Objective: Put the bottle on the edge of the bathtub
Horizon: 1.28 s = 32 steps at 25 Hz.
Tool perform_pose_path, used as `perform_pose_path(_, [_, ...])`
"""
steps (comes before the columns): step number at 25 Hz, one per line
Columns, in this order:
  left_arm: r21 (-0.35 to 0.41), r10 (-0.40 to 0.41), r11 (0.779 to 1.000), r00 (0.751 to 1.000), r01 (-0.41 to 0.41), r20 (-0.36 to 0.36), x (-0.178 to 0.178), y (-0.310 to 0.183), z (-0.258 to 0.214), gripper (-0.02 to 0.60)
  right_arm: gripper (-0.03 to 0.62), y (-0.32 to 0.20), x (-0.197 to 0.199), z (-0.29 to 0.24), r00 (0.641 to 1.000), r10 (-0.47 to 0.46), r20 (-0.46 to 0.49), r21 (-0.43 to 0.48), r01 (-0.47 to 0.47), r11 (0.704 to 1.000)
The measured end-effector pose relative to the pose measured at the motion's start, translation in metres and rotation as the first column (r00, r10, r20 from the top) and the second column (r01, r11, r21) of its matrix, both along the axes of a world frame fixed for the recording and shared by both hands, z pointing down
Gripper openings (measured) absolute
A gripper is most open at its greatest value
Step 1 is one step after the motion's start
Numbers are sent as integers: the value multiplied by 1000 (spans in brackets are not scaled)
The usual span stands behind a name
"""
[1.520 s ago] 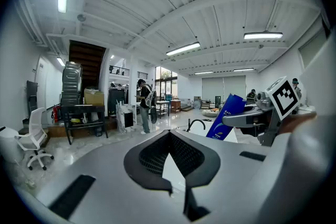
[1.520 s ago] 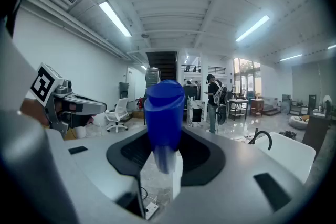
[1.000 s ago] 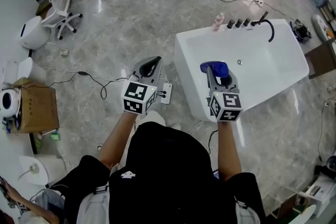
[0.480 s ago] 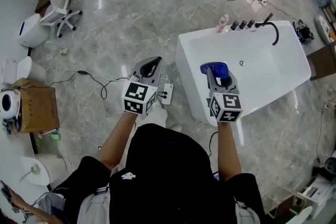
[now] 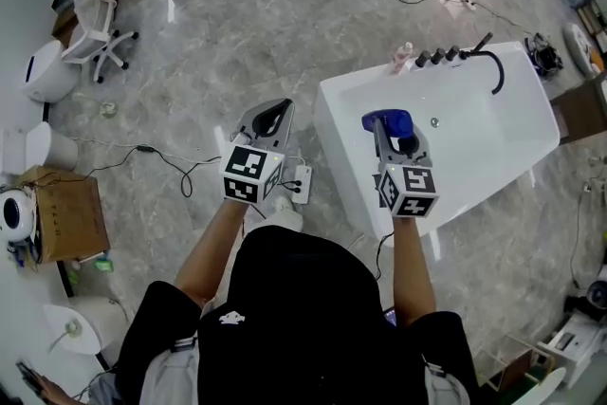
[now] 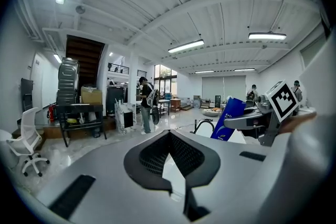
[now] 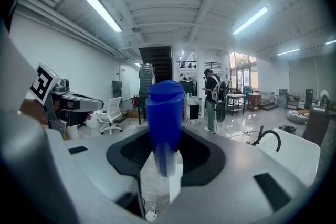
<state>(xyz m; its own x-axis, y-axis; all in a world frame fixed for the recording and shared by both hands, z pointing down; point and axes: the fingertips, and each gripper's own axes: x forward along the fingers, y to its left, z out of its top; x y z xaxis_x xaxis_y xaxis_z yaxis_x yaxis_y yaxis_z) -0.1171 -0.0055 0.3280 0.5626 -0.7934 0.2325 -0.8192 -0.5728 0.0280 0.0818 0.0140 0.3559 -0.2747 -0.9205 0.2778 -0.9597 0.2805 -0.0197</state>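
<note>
Bottle (image 5: 385,120): blue, at frame centre, near the bathtub (image 5: 334,128). I am holding it clamped in my right hand-held gripper (image 5: 392,134). Left hand-held gripper (image 5: 273,114): closed, empty. Step: carrying. Next: setting it upright on the rim.

bottle (image 7: 164,113): glossy blue plastic | bathtub (image 5: 493,147): smooth glossy white | floor (image 5: 237,43): polished grey stone | box (image 5: 71,213): matt cardboard

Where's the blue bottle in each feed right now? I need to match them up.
Head view: blue bottle centre-right, held in the right gripper, against the white bathtub.
Left gripper view: bottle right of centre.
Right gripper view: bottle dead centre, between the jaws.
Shared landmark: the curved black faucet.
</note>
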Motion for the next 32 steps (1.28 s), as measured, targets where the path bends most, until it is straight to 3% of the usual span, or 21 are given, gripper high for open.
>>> perform_pose_path(10, [-8, 44, 999, 999, -44, -19, -30, -65, -3, 12, 160, -58, -33, -2, 999, 41, -10, -13, -41, 999])
perform_pose_path(21, [-29, 67, 997, 997, -69, -45, -54, -95, 15, 12, 160, -90, -61, 11, 998, 57, -25, -30, -58, 998])
perform_pose_path(32, [-42, 92, 995, 995, -94, -38, -38, -130, 26, 12, 160, -125, -57, 31, 998, 52, -19, -67, -53, 996])
